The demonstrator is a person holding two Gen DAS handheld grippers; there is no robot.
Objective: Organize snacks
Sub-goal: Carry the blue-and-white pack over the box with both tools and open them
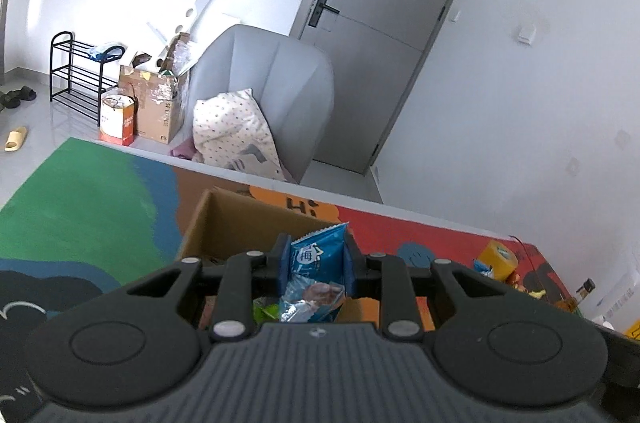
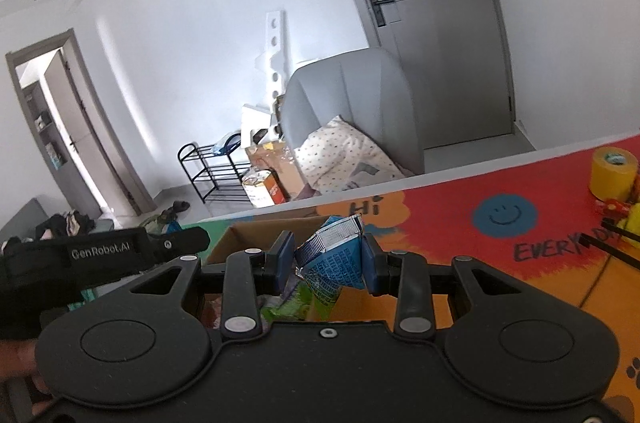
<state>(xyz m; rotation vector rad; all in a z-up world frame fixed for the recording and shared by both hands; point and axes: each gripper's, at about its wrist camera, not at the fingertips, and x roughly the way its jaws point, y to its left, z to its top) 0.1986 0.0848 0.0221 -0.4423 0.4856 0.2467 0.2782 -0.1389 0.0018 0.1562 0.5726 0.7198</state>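
Note:
My left gripper (image 1: 317, 263) is shut on a blue snack packet (image 1: 314, 271) and holds it over an open cardboard box (image 1: 224, 223) on the colourful table mat. A green packet (image 1: 266, 309) lies inside the box. My right gripper (image 2: 328, 259) is shut on another blue snack packet (image 2: 332, 263), also over the cardboard box (image 2: 256, 235), with green packets (image 2: 288, 305) below it. The left gripper's body (image 2: 120, 251) shows at the left of the right wrist view.
A yellow tape roll (image 1: 498, 259) (image 2: 612, 175) and small colourful items (image 1: 524, 283) sit at the table's right end. Behind the table stand a grey armchair (image 1: 276, 83) with a dotted pillow, cardboard boxes (image 1: 156, 107) and a black shoe rack (image 1: 76, 75).

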